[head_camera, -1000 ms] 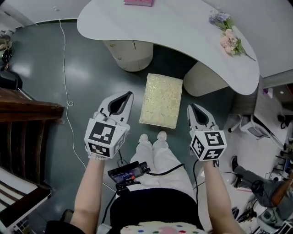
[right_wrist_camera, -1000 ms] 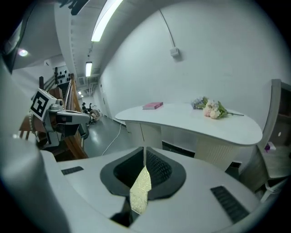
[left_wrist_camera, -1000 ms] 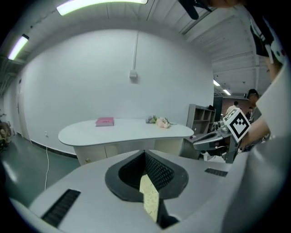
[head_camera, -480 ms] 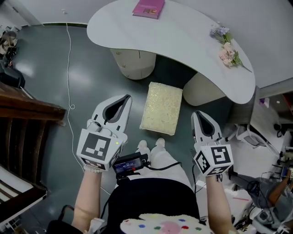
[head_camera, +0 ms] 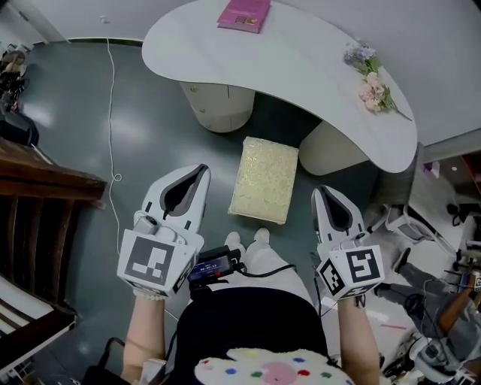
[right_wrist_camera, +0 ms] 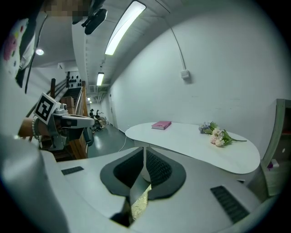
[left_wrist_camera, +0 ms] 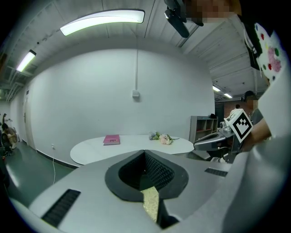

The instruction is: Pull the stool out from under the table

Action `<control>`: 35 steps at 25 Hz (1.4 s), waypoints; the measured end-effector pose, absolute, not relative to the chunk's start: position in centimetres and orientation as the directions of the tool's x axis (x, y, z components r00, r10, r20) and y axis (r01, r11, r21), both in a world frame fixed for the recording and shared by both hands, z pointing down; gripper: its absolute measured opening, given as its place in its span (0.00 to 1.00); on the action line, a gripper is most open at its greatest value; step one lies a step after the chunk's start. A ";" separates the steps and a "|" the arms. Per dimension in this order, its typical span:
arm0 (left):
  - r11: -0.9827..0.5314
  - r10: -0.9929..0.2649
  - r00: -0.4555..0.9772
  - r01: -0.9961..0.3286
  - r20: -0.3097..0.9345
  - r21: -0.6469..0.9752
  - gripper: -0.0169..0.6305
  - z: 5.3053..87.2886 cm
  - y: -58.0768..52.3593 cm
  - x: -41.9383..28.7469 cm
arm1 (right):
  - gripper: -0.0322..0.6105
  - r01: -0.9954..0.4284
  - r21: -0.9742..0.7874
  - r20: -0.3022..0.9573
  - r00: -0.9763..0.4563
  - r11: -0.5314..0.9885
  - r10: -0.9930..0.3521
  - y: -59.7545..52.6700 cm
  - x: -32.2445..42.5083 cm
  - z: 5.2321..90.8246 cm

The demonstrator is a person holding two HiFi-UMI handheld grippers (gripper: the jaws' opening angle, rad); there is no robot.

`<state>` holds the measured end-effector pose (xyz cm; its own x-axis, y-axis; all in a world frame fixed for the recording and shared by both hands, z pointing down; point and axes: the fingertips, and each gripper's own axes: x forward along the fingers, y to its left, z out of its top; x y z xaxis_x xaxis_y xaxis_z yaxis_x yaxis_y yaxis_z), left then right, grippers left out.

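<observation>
The stool (head_camera: 264, 179), a rectangular seat with a pale yellow cushion, stands on the dark floor just in front of the white curved table (head_camera: 301, 60), between its two round pedestals. My left gripper (head_camera: 201, 171) hangs left of the stool, apart from it, jaws shut on nothing. On the stool's right my right gripper (head_camera: 323, 194) is likewise shut and empty. In the left gripper view the jaws (left_wrist_camera: 144, 154) meet, and a sliver of the cushion (left_wrist_camera: 151, 202) shows below them. The right gripper view shows the same: closed jaws (right_wrist_camera: 144, 152) over a strip of cushion (right_wrist_camera: 140, 205).
A pink book (head_camera: 244, 13) and a bunch of flowers (head_camera: 370, 75) lie on the table. Dark wooden furniture (head_camera: 37, 210) stands at the left, and a white cable (head_camera: 113, 113) runs along the floor. Clutter (head_camera: 443, 286) fills the right edge. The person's feet (head_camera: 248, 241) touch the stool's near end.
Both grippers have drawn back from the stool toward the person's body. The stool has stayed where it was in front of the table.
</observation>
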<state>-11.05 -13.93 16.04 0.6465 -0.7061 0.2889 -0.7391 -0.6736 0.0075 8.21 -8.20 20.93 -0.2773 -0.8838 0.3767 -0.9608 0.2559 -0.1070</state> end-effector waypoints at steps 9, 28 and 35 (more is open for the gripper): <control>-0.685 -0.691 0.655 -0.728 0.305 0.013 0.05 16.3 -13.3 -11.0 | 0.12 -0.958 -0.101 0.385 -0.285 0.266 -0.878 -7.8 7.4 20.5; -0.684 -0.688 0.653 -0.729 0.317 0.019 0.05 16.4 -12.9 -10.3 | 0.12 -0.956 -0.049 0.381 -0.286 0.289 -0.879 -7.7 7.1 20.1; -0.684 -0.689 0.654 -0.729 0.312 0.018 0.05 16.2 -13.0 -10.2 | 0.12 -0.955 -0.028 0.377 -0.284 0.295 -0.882 -7.8 7.0 19.7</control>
